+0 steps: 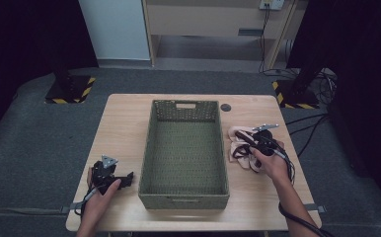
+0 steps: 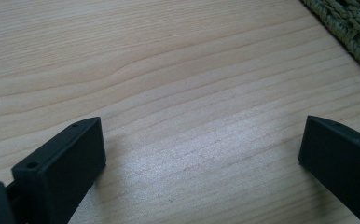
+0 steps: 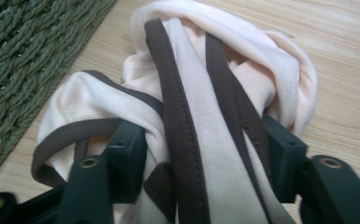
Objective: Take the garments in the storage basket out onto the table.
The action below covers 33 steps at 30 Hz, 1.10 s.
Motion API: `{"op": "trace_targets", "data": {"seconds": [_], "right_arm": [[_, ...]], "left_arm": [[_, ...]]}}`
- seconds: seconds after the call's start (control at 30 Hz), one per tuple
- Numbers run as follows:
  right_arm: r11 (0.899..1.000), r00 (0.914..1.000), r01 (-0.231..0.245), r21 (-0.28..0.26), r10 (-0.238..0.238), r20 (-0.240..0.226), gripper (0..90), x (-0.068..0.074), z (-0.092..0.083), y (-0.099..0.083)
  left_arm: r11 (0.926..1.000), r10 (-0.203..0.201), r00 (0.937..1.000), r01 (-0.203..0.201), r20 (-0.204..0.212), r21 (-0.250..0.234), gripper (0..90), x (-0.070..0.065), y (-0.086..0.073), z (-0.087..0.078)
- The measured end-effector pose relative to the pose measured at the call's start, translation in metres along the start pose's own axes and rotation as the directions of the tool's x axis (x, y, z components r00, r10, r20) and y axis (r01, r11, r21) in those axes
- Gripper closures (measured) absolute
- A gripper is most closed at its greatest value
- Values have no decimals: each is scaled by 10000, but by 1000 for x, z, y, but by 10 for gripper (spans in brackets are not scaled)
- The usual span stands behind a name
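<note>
**Cloth bundle straddled beside the basket**

The right gripper point(image 3: 201, 154) has its jaws either side of the pink, brown-trimmed cloth point(image 3: 225, 70), bunched on the table point(image 1: 124, 118) just right of the green basket point(image 1: 183, 197), probably its destination. I cannot tell whether the jaws press the cloth. The left gripper point(image 2: 201, 154) rests spread apart, empty, out of the way.

This looks like a lab or test room, not a home. A small wooden table point(image 1: 129, 113) stands alone on a grey carpet floor point(image 1: 25, 148). Black curtains point(image 1: 25, 34) hang at both sides and make the room dark. Two black stands with yellow and black warning stripes point(image 1: 70, 91) sit on the floor behind the table. Many black cables point(image 1: 312, 123) lie loose on the floor at the right. A plug box point(image 1: 271, 5) is on the back wall. A plain light wood shelf point(image 1: 213, 29) and a white board point(image 1: 114, 29) stand at the back.
</note>
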State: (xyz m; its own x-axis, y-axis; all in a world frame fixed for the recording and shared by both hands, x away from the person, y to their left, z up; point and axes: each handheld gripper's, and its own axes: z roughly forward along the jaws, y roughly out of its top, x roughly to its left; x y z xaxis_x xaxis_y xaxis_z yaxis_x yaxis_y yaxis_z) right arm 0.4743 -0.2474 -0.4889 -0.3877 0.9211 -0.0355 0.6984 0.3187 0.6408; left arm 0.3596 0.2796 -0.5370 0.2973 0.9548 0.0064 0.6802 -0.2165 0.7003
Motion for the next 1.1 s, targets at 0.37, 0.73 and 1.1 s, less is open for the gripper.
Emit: {"op": "trace_targets", "data": {"seconds": [0.37,0.73,1.1], "right_arm": [[9993,9997,-16,-369,7,-243,141,1,-21,6],[9975,9991,198,-685,-222,-350,49,8,-40,8],[9931,9991,190,-1157,-232,-355,40,11,-59,17]], "left_arm": [[10000,3,10000,-3,-1,2,0,0,0,0],[10000,-5,10000,5,-2,-5,0,0,0,0],[10000,-3,10000,3,0,-3,0,0,0,0]]}}
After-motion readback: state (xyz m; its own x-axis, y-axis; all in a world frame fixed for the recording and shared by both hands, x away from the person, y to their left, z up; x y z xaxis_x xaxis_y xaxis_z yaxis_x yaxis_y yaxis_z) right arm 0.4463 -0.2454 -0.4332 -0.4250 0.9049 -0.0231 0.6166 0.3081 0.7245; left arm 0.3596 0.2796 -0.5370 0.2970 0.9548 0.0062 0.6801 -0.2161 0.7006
